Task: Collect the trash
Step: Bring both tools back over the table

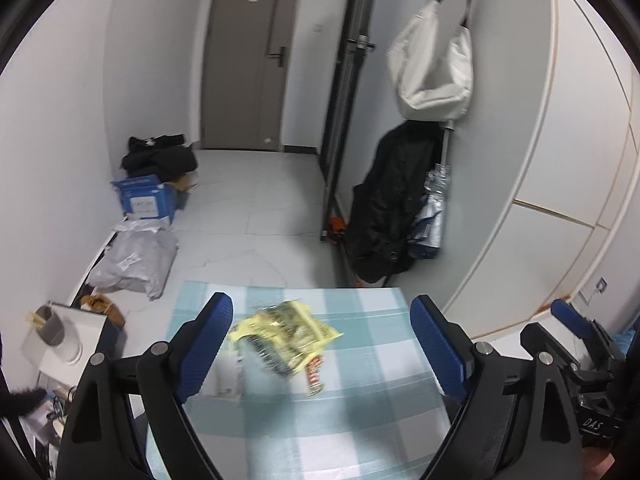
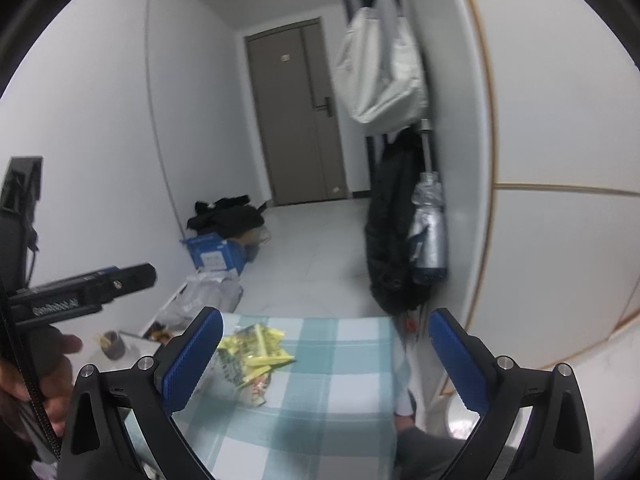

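The bench (image 1: pixel 360 400), draped in a pale blue-and-white check cloth, fills the foreground, and near its far edge sits a loose heap of yellow wrappers (image 1: pixel 286 328) with a red-printed one poking out beneath. Both the left tool (image 1: pixel 322 344) and the right tool (image 2: pixel 326 360) hang above the cloth with jaws spread wide and nothing between them (neither touches the heap). To do this well, I'd judge, one tool should drop low over the pile's thickest part and close slowly, gathering several crinkly wrappers at once so none slide away.
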Demonstrator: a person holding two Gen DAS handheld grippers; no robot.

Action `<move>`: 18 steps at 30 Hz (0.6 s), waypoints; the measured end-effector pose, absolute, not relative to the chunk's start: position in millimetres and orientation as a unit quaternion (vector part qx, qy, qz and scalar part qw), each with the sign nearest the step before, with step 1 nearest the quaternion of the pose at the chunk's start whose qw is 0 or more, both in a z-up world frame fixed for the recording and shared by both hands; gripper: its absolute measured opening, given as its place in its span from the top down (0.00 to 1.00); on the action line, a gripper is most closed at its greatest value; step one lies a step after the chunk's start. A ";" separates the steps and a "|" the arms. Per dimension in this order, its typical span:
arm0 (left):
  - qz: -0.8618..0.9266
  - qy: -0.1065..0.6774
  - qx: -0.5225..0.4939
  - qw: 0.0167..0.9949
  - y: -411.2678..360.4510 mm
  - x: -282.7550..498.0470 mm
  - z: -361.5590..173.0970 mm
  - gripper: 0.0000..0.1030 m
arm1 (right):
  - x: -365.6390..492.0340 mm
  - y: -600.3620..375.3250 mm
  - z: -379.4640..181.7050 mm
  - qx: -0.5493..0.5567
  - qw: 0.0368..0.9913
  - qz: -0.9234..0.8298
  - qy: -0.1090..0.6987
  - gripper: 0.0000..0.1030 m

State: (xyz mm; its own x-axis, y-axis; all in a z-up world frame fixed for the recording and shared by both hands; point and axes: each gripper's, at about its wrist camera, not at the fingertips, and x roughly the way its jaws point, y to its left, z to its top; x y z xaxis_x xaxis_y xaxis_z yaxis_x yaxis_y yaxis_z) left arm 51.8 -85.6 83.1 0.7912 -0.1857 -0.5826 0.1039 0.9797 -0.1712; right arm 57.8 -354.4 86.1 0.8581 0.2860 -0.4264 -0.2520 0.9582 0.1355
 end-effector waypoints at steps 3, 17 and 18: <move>-0.056 0.315 -0.073 0.945 -75.0 48.3 79.5 0.14 | 54.6 -341.0 83.7 0.043 0.959 0.157 0.231 0.00; 0.006 0.300 -0.076 0.951 -53.2 27.0 65.7 0.13 | 39.9 -310.2 55.4 0.020 0.944 0.223 0.241 0.00; 0.011 0.300 -0.078 0.951 -51.5 27.4 63.3 0.13 | 38.3 -308.4 53.1 0.019 0.945 0.229 0.234 0.00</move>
State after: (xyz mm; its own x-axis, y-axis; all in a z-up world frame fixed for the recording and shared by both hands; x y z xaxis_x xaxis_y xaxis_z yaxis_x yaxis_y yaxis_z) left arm 27.4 -51.5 63.3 0.8195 -0.0268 -0.5725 -0.0669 0.9876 -0.1421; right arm 38.3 -308.4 53.1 0.7853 0.4419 -0.4337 -0.4238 0.8943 0.1437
